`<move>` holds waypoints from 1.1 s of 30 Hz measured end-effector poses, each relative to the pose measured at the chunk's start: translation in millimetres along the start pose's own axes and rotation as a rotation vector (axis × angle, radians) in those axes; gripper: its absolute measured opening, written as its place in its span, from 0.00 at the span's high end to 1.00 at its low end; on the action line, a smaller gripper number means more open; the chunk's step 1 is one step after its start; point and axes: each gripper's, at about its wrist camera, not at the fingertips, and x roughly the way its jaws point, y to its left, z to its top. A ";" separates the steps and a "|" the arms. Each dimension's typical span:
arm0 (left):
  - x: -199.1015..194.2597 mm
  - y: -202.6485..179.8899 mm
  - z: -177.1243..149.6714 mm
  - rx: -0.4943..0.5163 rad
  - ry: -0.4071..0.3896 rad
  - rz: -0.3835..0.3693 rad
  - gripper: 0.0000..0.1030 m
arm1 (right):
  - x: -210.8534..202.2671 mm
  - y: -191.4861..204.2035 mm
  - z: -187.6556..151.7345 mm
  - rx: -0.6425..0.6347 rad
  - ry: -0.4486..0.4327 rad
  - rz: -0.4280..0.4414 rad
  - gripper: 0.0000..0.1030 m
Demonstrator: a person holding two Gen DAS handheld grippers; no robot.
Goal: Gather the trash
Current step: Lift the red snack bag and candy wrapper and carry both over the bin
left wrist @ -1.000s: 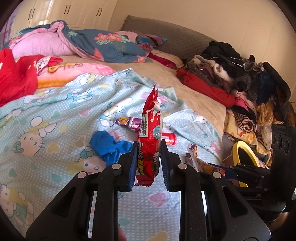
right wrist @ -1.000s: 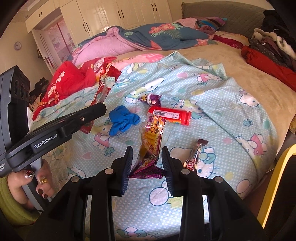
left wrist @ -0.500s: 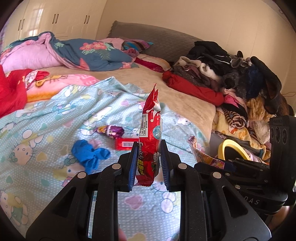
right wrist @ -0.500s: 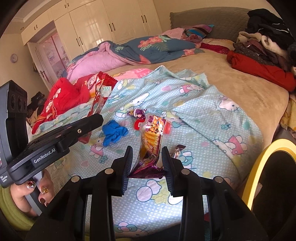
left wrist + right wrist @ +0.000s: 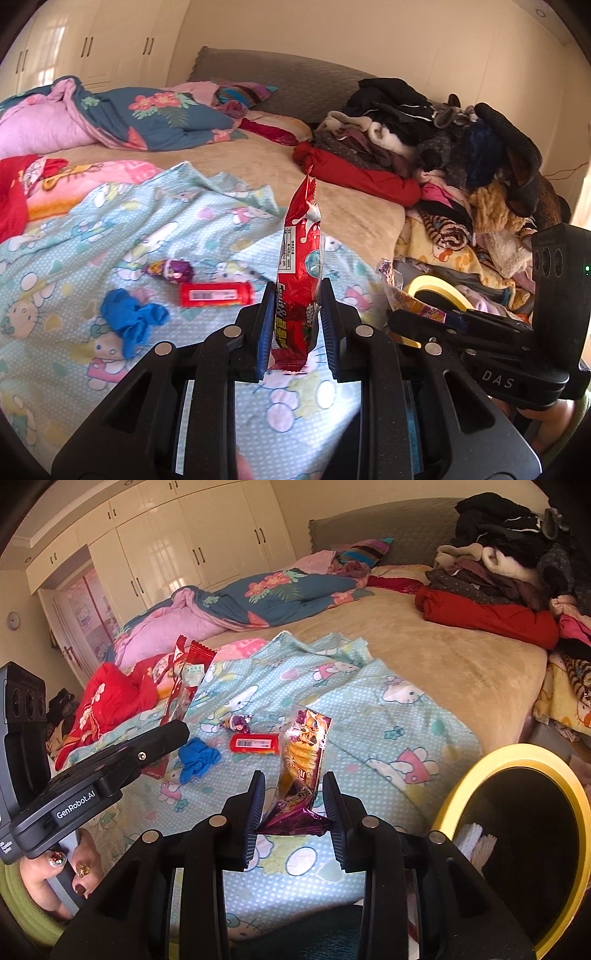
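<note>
My left gripper [image 5: 297, 325] is shut on a tall red snack wrapper [image 5: 301, 258], held upright above the cartoon-cat blanket [image 5: 92, 229]. My right gripper [image 5: 295, 808] is shut on a purple and orange snack wrapper [image 5: 304, 749], also lifted off the bed. A yellow-rimmed bin [image 5: 517, 827] with a dark inside stands at the lower right of the right wrist view, beside the bed's edge; its yellow-rimmed bin [image 5: 436, 291] shows partly behind the right gripper in the left view. On the blanket lie a red tube [image 5: 216, 294], a crumpled blue glove [image 5: 133, 317] and a small purple candy wrapper [image 5: 171, 269].
A heap of clothes [image 5: 461, 155] covers the bed's right side, with a red garment [image 5: 358, 177] at its foot. Folded quilts [image 5: 129, 118] lie at the headboard end. White wardrobes [image 5: 177, 554] line the far wall. A hand [image 5: 55, 878] holds the left gripper's handle.
Both grippers have drawn back and risen from the blanket, each keeping its wrapper. The view has swung right, and the yellow-rimmed bin has come much closer in the right wrist view.
</note>
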 end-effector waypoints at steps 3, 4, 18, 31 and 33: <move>3.1 -11.9 1.8 0.020 0.002 -0.017 0.83 | -7.9 -9.6 -0.9 0.015 -0.013 -0.013 0.70; 4.2 -15.9 2.3 0.027 0.002 -0.021 0.83 | -10.0 -12.8 -1.3 0.019 -0.017 -0.016 0.70; 17.0 -56.1 5.3 0.094 0.015 -0.075 0.83 | -40.3 -55.5 -8.6 0.099 -0.069 -0.074 0.70; 28.8 -93.4 1.4 0.145 0.036 -0.131 0.83 | -64.1 -100.1 -21.1 0.191 -0.106 -0.141 0.70; 30.5 -99.9 -0.3 0.152 0.041 -0.141 0.83 | -67.6 -106.1 -22.9 0.202 -0.112 -0.150 0.70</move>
